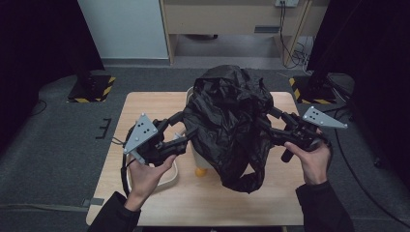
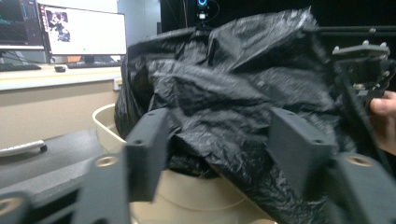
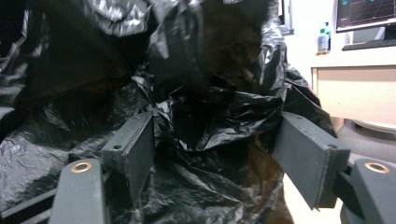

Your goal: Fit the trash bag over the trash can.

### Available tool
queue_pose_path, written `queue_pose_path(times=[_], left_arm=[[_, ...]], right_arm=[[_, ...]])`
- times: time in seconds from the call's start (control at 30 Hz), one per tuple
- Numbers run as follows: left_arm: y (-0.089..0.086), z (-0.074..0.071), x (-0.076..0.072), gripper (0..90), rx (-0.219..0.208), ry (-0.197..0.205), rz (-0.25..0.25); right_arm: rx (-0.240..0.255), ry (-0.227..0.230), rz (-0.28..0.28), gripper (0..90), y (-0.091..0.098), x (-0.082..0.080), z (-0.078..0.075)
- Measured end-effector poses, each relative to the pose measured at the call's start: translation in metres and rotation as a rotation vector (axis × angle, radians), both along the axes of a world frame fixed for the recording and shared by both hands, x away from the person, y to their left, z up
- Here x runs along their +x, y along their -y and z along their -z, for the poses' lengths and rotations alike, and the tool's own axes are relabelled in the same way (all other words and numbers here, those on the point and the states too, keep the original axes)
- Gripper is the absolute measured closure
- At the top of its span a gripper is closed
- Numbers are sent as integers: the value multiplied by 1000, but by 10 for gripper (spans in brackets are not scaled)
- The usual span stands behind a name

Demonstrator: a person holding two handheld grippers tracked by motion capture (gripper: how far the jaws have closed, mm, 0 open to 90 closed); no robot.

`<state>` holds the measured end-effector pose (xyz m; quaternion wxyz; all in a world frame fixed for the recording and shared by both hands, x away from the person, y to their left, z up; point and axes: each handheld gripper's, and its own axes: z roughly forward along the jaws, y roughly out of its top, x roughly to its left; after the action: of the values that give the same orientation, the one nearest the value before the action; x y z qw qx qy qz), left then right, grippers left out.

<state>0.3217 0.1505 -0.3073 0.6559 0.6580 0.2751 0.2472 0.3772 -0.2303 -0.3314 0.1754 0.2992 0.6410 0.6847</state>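
A crumpled black plastic bag (image 1: 227, 116) is draped over a white bin (image 1: 199, 159) in the middle of the wooden table (image 1: 145, 104). My left gripper (image 1: 187, 126) is at the bag's left side. In the left gripper view it (image 2: 219, 121) stands open, the bag (image 2: 233, 93) just beyond its tips above the bin's rim (image 2: 107, 121). My right gripper (image 1: 268, 123) reaches into the bag's right side. In the right gripper view it (image 3: 217, 126) has its jaws apart, with loose folds of the bag (image 3: 205, 98) lying between them.
A small orange object (image 1: 200, 171) lies at the bin's foot. A cream rounded tray or lid (image 1: 169, 180) sits by the left hand. Black stands with hazard-striped bases (image 1: 92, 89) flank the table on the floor. A desk with monitors (image 2: 84, 32) is behind.
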Motion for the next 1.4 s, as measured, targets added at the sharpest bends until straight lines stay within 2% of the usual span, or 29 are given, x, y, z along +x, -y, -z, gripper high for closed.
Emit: queue_pose_path(times=[0.1, 0.17, 0.23, 0.27, 0.3, 0.37, 0.47, 0.57, 0.67, 0.87, 0.93, 1.0, 1.07, 1.17, 1.3, 1.4], left_arm=[[-1, 8, 6, 540, 7, -32, -1], [-2, 10, 8, 586, -7, -25, -2], [-4, 11, 8, 662, -2, -22, -7], [-5, 11, 9, 662, -1, -21, -8], [-9, 11, 9, 810, -1, -18, -5], [-13, 12, 11, 865, -23, -34, 8], [-19, 12, 14, 889, -44, -41, 6], [-26, 12, 17, 891, -49, -38, -23], [-35, 15, 23, 891, -84, -50, -41], [-41, 25, 36, 891, -92, -67, -69], [-42, 27, 38, 888, -102, -81, -64], [-42, 27, 38, 844, -100, -78, -67], [-44, 23, 35, 755, -100, -71, -83], [-48, 12, 25, 613, -122, -39, -99], [-40, -2, 12, 494, -124, 6, -72], [-23, -7, 3, 410, -104, 2, -9]], right_arm=[[-1, -3, -9, 305, -3, 0, 1], [-1, -6, -16, 312, -5, 1, 2], [1, -9, -21, 326, -7, 1, 3], [1, -9, -21, 326, -7, 1, 3], [-6, -6, -25, 367, -7, 1, 3], [-9, -7, -32, 417, -6, 1, 3], [-18, -4, -36, 562, -4, -1, 3], [-18, 0, -31, 695, -1, -1, 3], [-30, 10, -24, 792, 2, -1, 3], [-30, 19, 4, 815, 2, 3, 5], [-30, 21, 12, 779, 1, 4, 6], [-18, 24, 17, 711, 1, 4, 6], [-5, 33, 23, 665, 3, 3, 4], [12, 44, 29, 625, 5, 1, 0], [25, 48, 27, 590, 6, -1, -3], [24, 48, 26, 567, 6, -1, -3]])
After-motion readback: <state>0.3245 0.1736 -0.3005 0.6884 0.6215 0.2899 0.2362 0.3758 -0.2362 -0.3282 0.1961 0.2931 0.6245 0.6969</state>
